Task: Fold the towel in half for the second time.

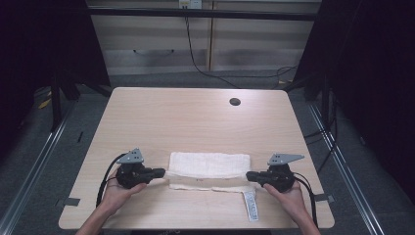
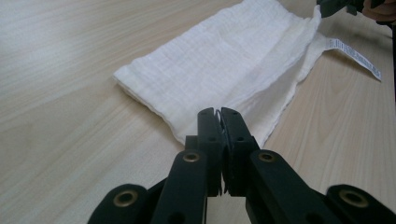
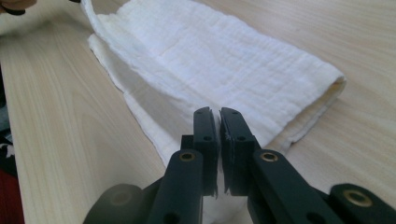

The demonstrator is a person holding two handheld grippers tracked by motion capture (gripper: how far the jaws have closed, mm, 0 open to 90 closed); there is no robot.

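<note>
Item 1: white muslin cloth [image 1: 209, 165], qty 1. We log it folded into a long band on the near half of the wooden table [image 1: 195, 117], long axis running left-right btwn the two hands. Back part lies flat; a front layer is lifted along the near edge, w/ a thinner strip showing beneath it. White care label [image 1: 250, 205], qty 1, trails off the near right end toward the table's front edge.

Item 2: left gripper [image 1: 159, 172], qty 1. Points right, at the cloth's left end. Jaws clenched on a pinch of the fabric edge; in the left gripper view [image 2: 218, 116] we see a sliver of white caught btwn the tips.

Item 3: right gripper [image 1: 250, 175], qty 1. Points left, at the cloth's right end. Jaws also clenched on cloth; in the right gripper view [image 3: 218, 116] the fabric runs up to and under the tips.

Key relation: cloth sits btwn the grippers, each on one short end, so the band is spanned along its long axis. Neither hand is nearer; grip looks symmetric. We judge the next move (laying the held edge down or over) turns on both ends travelling together, square to that axis.

Other: cable hole [image 1: 235, 102], qty 1, far right of table, well apart from the cloth.
</note>
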